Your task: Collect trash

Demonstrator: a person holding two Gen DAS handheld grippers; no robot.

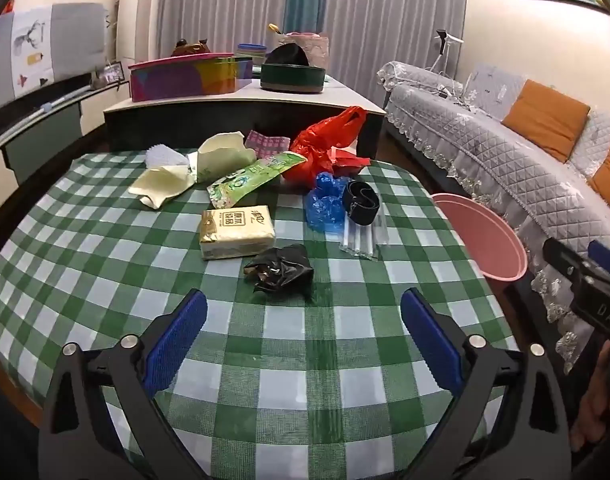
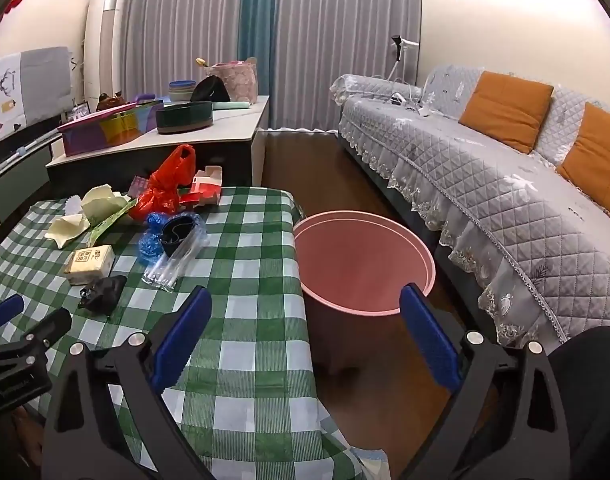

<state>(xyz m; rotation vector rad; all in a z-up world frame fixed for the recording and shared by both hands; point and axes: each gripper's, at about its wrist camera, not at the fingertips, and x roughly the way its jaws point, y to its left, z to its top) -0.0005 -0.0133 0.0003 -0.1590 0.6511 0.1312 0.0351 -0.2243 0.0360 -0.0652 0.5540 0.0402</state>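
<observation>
Blue ribbed pads tip both sets of jaws; the left gripper (image 1: 304,312) and the right gripper (image 2: 305,308) stand released, grasping nothing. Beneath them a green-and-white checked cloth covers the counter (image 1: 105,248). Nearest the left gripper lies a crumpled black plastic bag (image 1: 279,268). Behind it sits a yellow tissue pack (image 1: 237,232) with printed characters, too small to read with certainty. Further back: clear tubes (image 1: 361,240), a blue crinkled wrapper (image 1: 325,204), a green printed sachet (image 1: 253,178), cream paper (image 1: 165,184) and a red plastic bag (image 1: 325,144). A pink basin (image 2: 363,262) stands on the floor beside the counter, its near rim cut off by the right gripper. Partial lettering "DAS" shows on the right gripper's body in the left view.
</observation>
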